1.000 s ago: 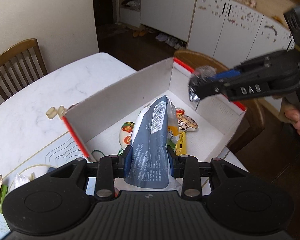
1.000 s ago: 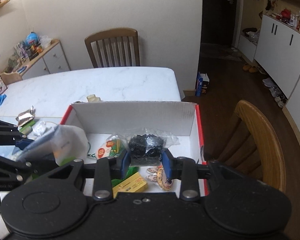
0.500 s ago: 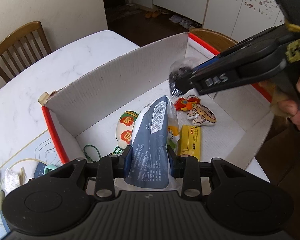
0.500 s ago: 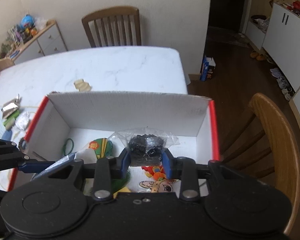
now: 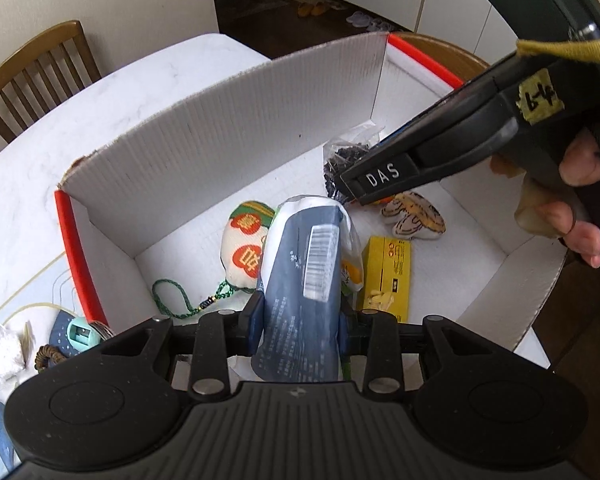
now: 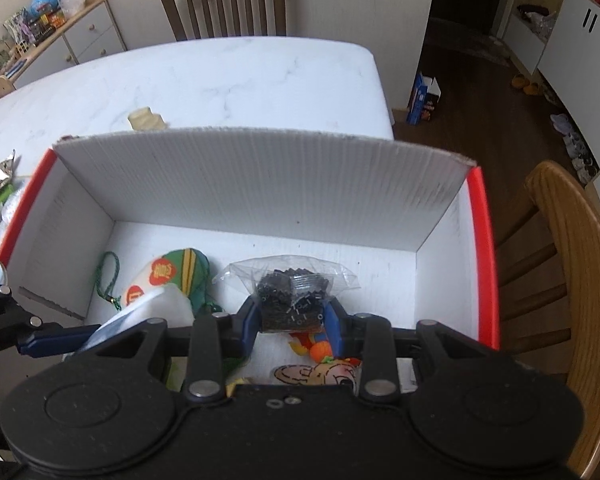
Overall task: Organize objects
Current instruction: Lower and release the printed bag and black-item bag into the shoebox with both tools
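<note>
Pouch of dark blue and white plastic with a barcode [image 5: 300, 280] sits clamped in the left gripper [image 5: 298, 318] jaws, held over the white corrugated box with red edges [image 5: 236, 120]. Beside it, over the same box, the right gripper [image 6: 290, 316] jaws are clamped on a clear bag of small black parts [image 6: 290, 292]. On the box floor lie a yellow carton [image 5: 386, 276] and an embroidered charm on a green cord [image 5: 246, 248]. The box stands on the white marble bench [image 6: 220, 76].
</note>
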